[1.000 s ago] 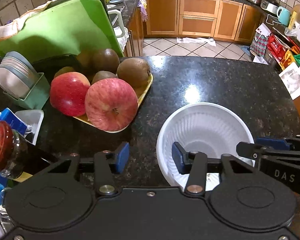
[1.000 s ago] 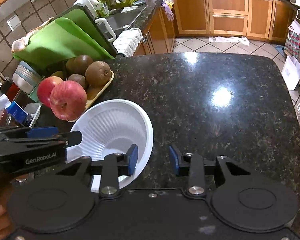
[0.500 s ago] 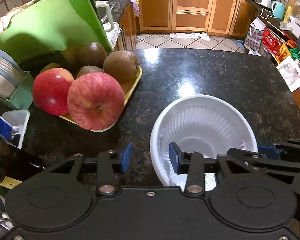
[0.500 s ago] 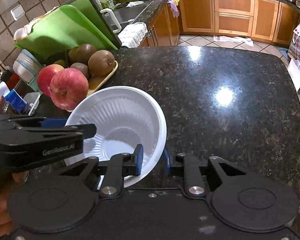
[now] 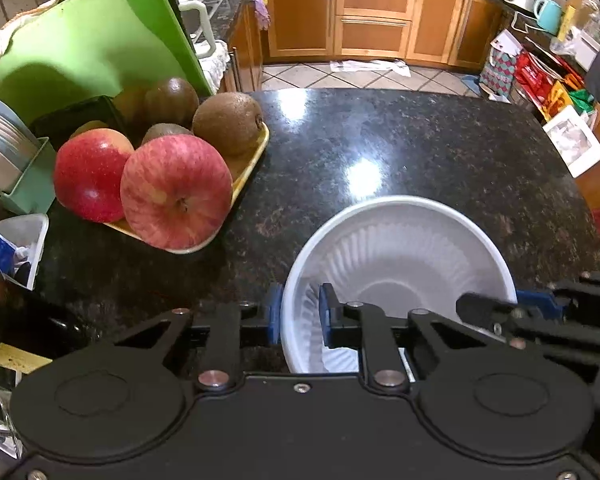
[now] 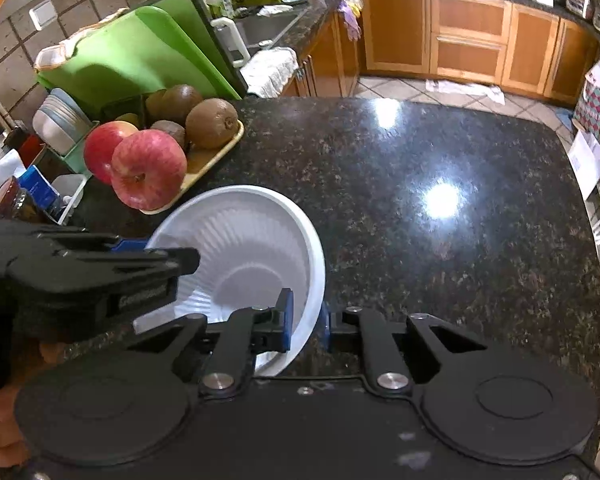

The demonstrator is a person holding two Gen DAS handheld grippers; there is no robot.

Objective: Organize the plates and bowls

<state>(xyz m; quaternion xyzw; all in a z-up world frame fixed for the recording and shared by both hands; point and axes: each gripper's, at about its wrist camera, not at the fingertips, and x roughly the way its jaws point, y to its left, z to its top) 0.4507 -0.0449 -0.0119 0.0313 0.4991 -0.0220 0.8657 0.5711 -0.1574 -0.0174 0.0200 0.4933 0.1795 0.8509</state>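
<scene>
A white ribbed disposable bowl rests on the black granite counter. My left gripper is shut on the bowl's left rim, one pad outside and one inside. My right gripper is shut on the bowl's right rim in the same way. Each gripper shows in the other's view, on the opposite side of the bowl. A stack of grey plates stands on edge in a green holder at the far left.
A yellow tray with two red apples and several kiwis sits left of the bowl. A green cutting board leans behind it. A dark jar and a small white tub stand at the near left. The counter edge curves at right.
Both grippers closed on the bowl's rim: the left moved right onto the left edge, the right onto the right edge. The bowl tilted slightly and sits nearer the cameras.
</scene>
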